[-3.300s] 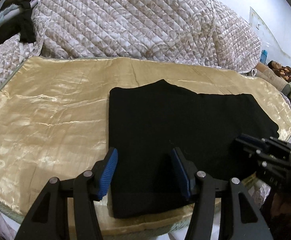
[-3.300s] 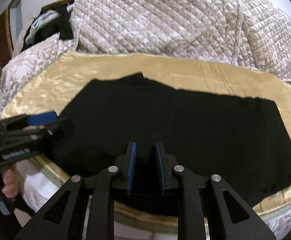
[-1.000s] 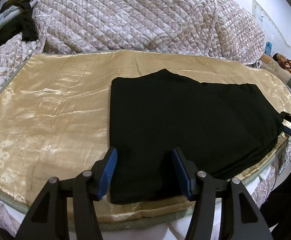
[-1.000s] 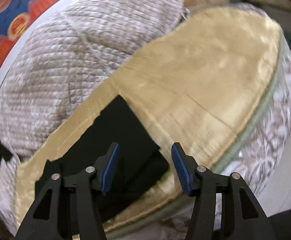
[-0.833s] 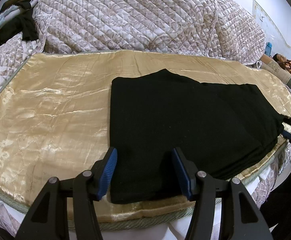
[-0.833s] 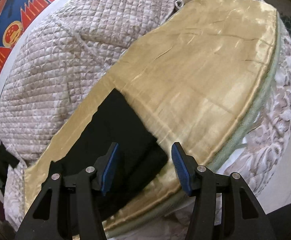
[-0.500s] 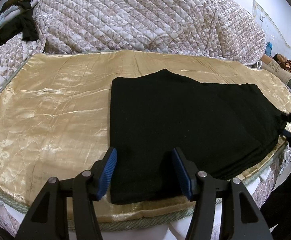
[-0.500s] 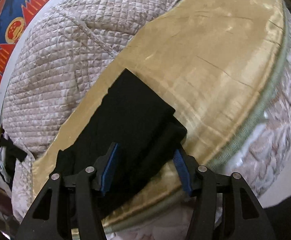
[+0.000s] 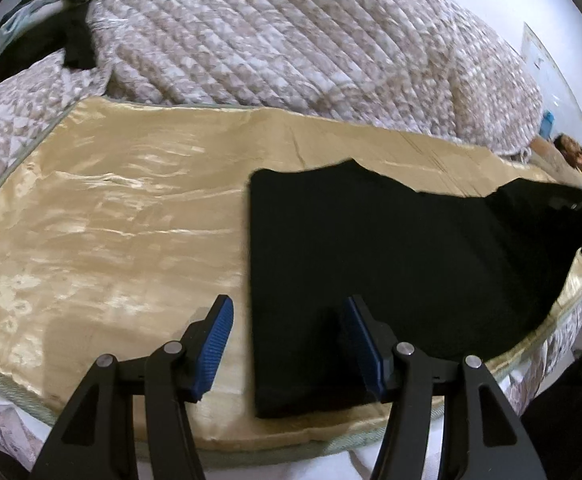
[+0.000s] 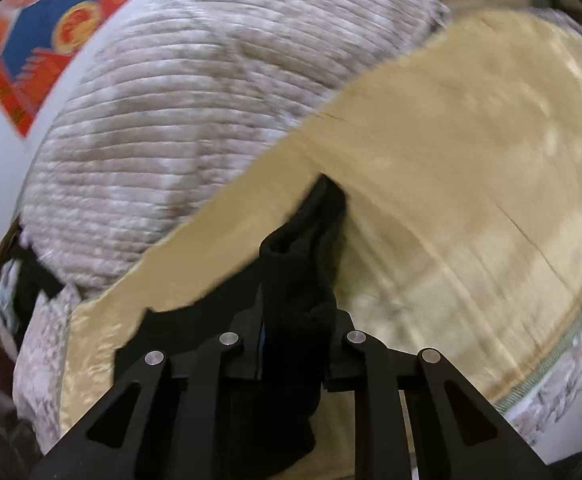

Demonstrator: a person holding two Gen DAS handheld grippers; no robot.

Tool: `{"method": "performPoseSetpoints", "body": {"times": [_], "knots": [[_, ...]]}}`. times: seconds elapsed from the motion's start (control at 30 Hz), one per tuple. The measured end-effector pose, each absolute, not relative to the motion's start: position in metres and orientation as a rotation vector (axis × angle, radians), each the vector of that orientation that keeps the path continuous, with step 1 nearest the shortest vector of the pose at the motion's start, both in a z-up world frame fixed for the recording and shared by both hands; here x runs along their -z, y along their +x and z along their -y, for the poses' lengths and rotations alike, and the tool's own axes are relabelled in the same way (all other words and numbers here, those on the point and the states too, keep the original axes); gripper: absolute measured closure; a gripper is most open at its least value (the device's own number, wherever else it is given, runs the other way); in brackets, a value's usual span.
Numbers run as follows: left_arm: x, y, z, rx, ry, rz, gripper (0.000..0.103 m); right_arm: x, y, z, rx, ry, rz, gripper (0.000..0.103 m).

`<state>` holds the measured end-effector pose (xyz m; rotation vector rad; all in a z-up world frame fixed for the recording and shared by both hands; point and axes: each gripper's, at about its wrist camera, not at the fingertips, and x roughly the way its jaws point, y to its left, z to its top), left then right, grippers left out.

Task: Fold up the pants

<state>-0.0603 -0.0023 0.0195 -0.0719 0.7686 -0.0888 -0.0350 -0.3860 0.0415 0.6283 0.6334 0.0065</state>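
Between the right gripper [image 10: 297, 332] and its own camera hangs a bunched end of the black knit pants [image 9: 391, 256]: half a second ago its blue pads stood wide with the flat leg end beneath them, and now its jaws have just been closing and pinch that end, which rises off the shiny gold satin bedspread [image 9: 111, 224] in a puckered ridge. Seen from the left wrist, that far end of the pants, formerly lying flat, now peaks up toward the right gripper at the right edge of the picture. The left gripper [image 9: 287, 344] hovers over the near edge of the bed much as before, its jaws wide and holding nothing; one blue pad is above bare bedspread, the other above the near corner of the pants. Beyond both grippers a quilted beige-and-white patterned comforter [image 9: 291, 40] is heaped along the far side of the bed. Far left of the left gripper lies a dark garment on pale cloth [image 9: 71, 36]. Up left of the right gripper a red-and-blue poster [image 10: 47, 32] hangs on the wall, blurred.
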Motion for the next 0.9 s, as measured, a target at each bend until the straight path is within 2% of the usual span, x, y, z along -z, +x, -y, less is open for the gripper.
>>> {"method": "performPoseSetpoints", "body": {"times": [0.3, 0.47, 0.67, 0.9], "knots": [[-0.029, -0.059, -0.045, -0.027, -0.166, -0.748, 0.042, -0.105, -0.018, 0.269, -0.293, 0.417, -0.601, 0.084], [-0.028, -0.061, -0.071, -0.088, -0.225, -0.757, 0.042, -0.087, -0.019, 0.192, -0.454, 0.3, -0.675, 0.084], [-0.03, -0.066, -0.08, -0.095, -0.246, -0.748, 0.042, -0.015, -0.021, 0.123, -0.538, 0.115, -0.834, 0.084], [-0.033, -0.067, -0.082, -0.092, -0.258, -0.737, 0.042, -0.043, -0.033, 0.118, -0.537, 0.094, -0.75, 0.084]]}}
